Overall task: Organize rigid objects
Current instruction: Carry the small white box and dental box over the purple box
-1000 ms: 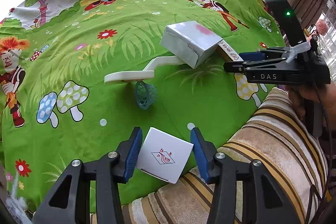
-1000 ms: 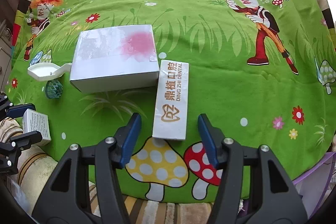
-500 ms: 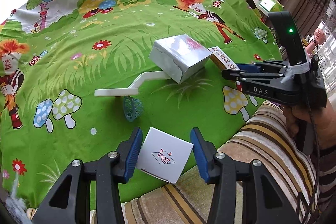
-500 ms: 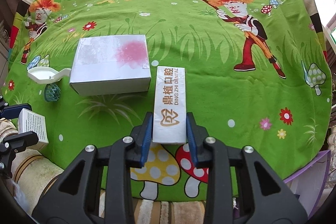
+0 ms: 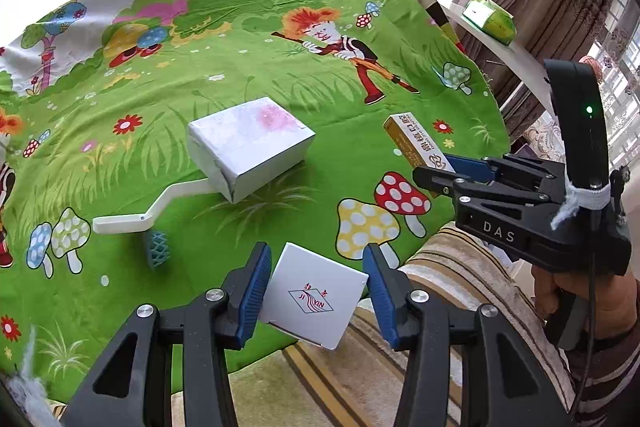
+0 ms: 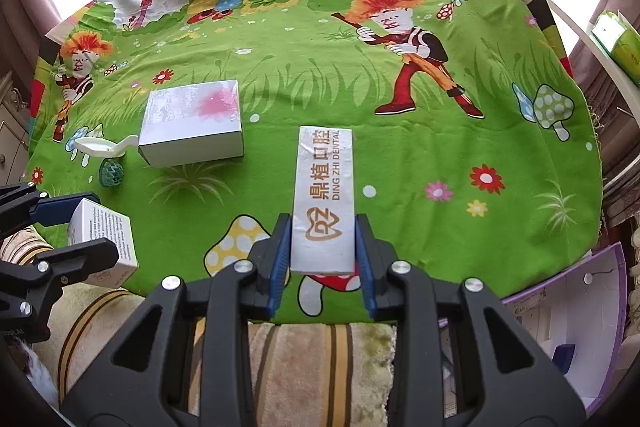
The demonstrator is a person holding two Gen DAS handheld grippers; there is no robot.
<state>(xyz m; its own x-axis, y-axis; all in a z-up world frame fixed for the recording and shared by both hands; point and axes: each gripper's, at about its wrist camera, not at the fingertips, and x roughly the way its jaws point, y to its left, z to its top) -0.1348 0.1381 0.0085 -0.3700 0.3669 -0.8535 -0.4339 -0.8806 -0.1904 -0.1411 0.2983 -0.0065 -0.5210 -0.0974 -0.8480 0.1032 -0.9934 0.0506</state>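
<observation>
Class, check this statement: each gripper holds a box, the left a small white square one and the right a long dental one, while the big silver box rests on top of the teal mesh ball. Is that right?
Not quite. The silver box rests on the handle of the white scoop, not the teal mesh ball, which lies apart on the cloth, as the left wrist view shows. The left gripper does hold the small white square box, and the right gripper the long dental box.

The right half of the green cloth (image 6: 460, 163) lies bare, open for a gripper to pass. On the left side the silver box (image 6: 192, 125) stands in the way, with a white scoop (image 6: 102, 146) touching its left corner and a teal mesh ball (image 6: 111, 174) just beside the scoop.
</observation>
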